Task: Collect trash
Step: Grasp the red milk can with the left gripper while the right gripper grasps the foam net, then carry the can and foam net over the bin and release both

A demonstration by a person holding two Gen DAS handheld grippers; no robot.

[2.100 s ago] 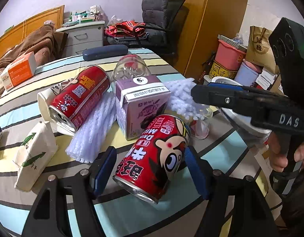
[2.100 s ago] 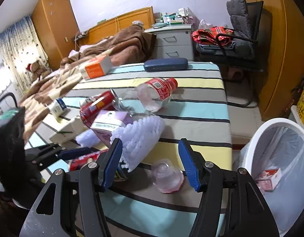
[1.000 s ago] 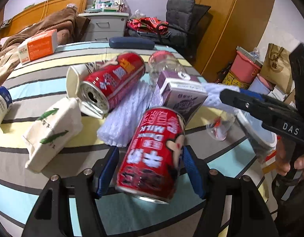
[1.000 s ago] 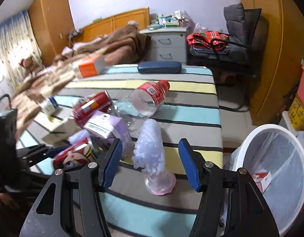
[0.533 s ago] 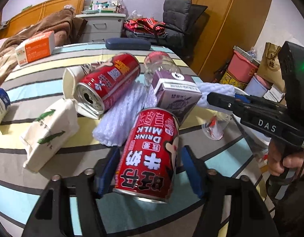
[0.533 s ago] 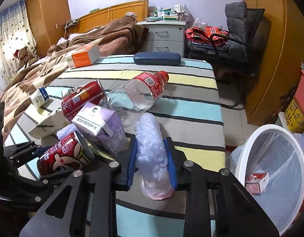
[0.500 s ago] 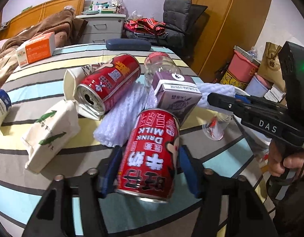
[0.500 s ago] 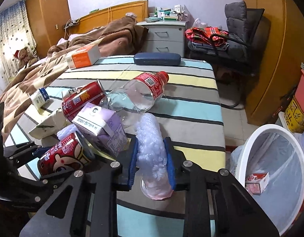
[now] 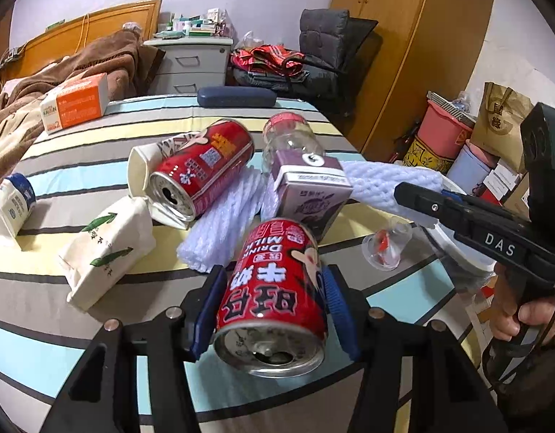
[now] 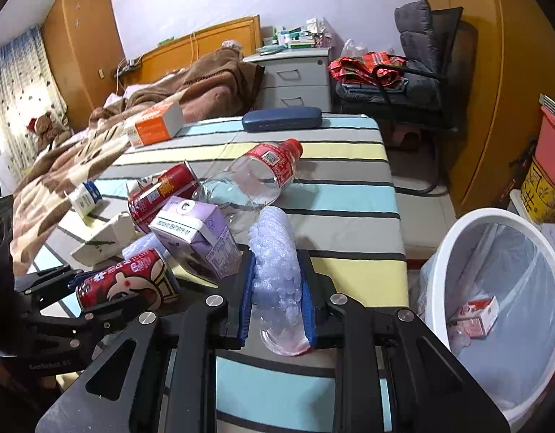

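Note:
My left gripper [image 9: 273,310] is shut on a red milk can [image 9: 273,296] and holds it a little above the striped table [image 9: 42,346]; the can also shows in the right wrist view [image 10: 129,281]. My right gripper [image 10: 277,303] is shut on a white foam net sleeve [image 10: 275,256], seen from the side in the left wrist view [image 9: 385,184]. A small clear plastic cup [image 10: 284,339] lies under it. A white trash bin [image 10: 454,238] with a liner stands right of the table and holds a red and white carton [image 10: 476,315].
On the table lie a second red can [image 9: 201,169], a purple drink carton [image 9: 309,195], a clear bottle [image 10: 252,180], another foam sleeve [image 9: 219,227], a white paper bag [image 9: 107,249], a small milk carton [image 9: 12,205], an orange box [image 9: 75,103] and a blue case [image 9: 237,95].
My left gripper has closed on the red milk can and tilted it up. My right gripper has closed on the foam net sleeve and raised it slightly.

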